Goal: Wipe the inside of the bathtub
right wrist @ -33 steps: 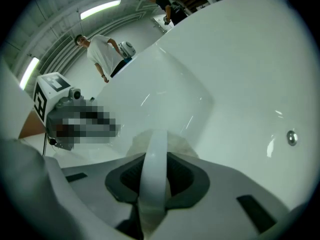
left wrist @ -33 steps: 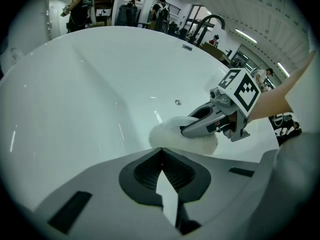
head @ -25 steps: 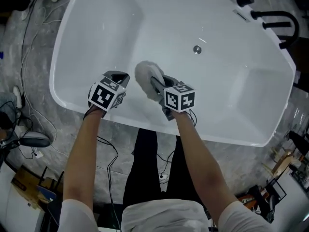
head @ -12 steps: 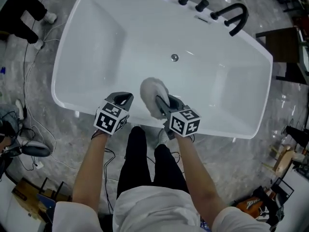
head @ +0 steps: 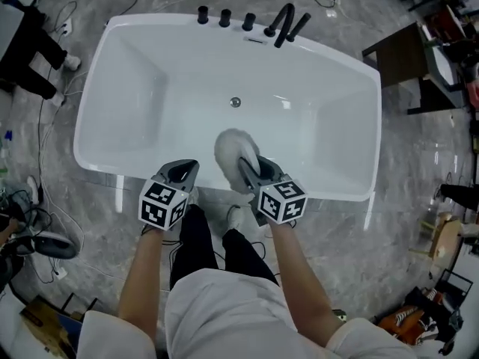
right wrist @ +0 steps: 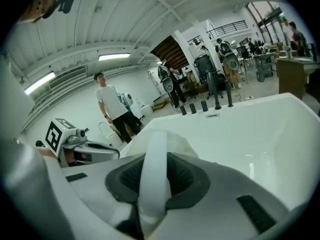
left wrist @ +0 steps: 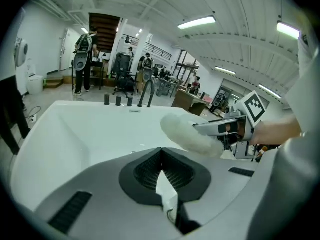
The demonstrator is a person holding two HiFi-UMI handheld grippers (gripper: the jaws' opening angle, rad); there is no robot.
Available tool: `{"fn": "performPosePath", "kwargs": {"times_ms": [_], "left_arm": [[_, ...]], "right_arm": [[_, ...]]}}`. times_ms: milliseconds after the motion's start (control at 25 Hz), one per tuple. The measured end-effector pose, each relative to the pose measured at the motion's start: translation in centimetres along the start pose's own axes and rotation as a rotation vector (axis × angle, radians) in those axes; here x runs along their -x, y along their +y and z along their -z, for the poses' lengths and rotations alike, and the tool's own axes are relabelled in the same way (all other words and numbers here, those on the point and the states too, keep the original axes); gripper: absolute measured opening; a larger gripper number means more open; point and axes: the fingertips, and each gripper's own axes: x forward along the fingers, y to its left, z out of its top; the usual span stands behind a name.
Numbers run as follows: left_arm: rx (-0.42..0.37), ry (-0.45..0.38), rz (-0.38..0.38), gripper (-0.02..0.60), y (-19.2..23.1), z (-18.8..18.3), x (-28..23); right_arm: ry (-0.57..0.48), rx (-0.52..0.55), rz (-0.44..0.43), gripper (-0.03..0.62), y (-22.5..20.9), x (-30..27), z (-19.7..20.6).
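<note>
Glossy smooth tub (head: 135, 103), fluffy cloth mitt (head: 232, 152), matt blk taps (head: 224, 19).

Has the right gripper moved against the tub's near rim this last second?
Yes. The right gripper, gripping the white pad, drew back: its marker cube now overlaps the bathtub rim.

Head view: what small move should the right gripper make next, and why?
Probably lower the right gripper until the white wiping pad meets the bathtub wall: its jaws are shut on the pad's strap, and the pad seems to hover by the near rim.
</note>
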Motion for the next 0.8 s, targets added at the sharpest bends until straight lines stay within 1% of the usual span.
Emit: {"fn": "performPosePath", "kwargs": {"times_ms": [120, 280, 400, 520, 640, 800], "left_arm": [[-0.001, -0.034, 0.0, 0.008, -4.4, -1.1, 0.8], [-0.053, -0.068, 0.004, 0.009, -9.5, -2.4, 2.1], [-0.061, -0.113, -0.004, 0.008, -12.6, -3.5, 3.5], [-0.065, -0.163, -0.036, 0.008, -14.8, -4.7, 5.3], [-0.071, -0.223, -0.068, 0.008, -16.1, -6.0, 6.9], [-0.094, -0.265, -0.08, 0.008, -18.0, -6.7, 9.0]], "right_arm": [[-0.04, 0.019, 0.008, 0.092, -0.4, 4.5, -1.1], [-0.094, 0.06, -0.001, 0.092, -0.3, 9.7, -2.6], [-0.134, 0.086, -0.006, 0.093, 0.0, 13.7, -3.5], [-0.158, 0.11, -0.007, 0.092, 0.3, 17.2, -3.8], [-0.185, 0.124, 0.0, 0.092, 0.1, 19.6, -4.1], [-0.214, 0.13, 0.019, 0.092, 0.3, 22.5, -4.4]]}}
